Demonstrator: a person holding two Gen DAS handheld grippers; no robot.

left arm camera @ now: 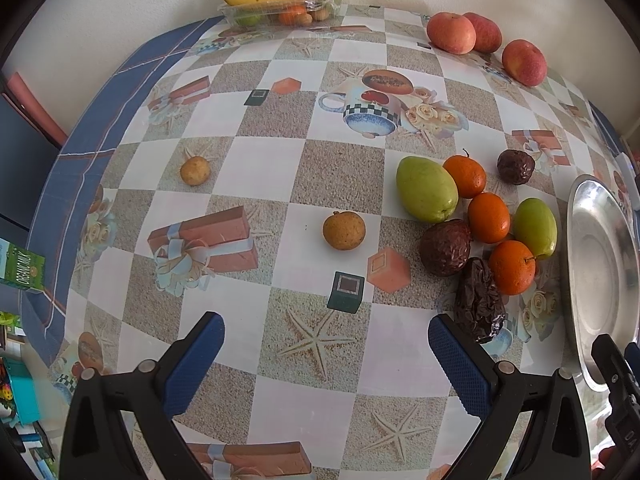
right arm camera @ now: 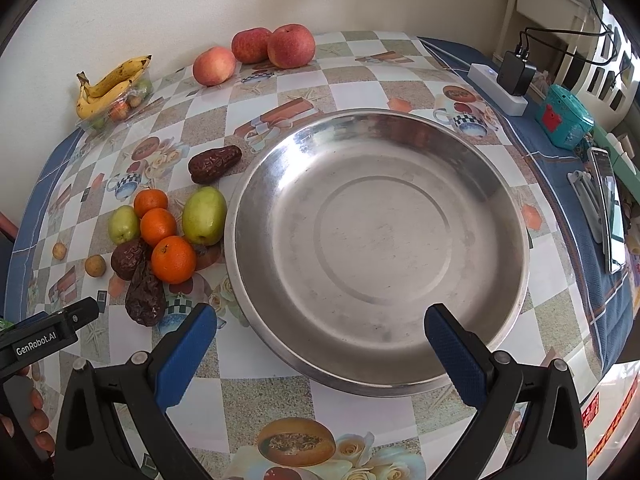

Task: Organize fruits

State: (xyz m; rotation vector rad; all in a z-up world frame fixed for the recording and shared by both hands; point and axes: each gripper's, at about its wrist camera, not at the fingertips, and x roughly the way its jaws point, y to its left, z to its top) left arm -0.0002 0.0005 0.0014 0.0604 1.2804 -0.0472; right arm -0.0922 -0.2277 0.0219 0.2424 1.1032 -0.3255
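Both jaws spread, empty, right gripper over steel plate, fruit pile left.

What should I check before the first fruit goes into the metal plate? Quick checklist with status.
1. Left gripper open, nothing held: ok.
2. Right gripper open, nothing held: ok.
3. Metal plate holds no fruit yet, room inside: ok.
4. Fruit cluster beside the plate's left rim; nearest orange unobstructed from above: ok.
5. Wrinkled date lies close to the left gripper's right finger; whether they touch: cannot tell.
6. Two small brown fruits sit apart from the cluster, in open view: ok.
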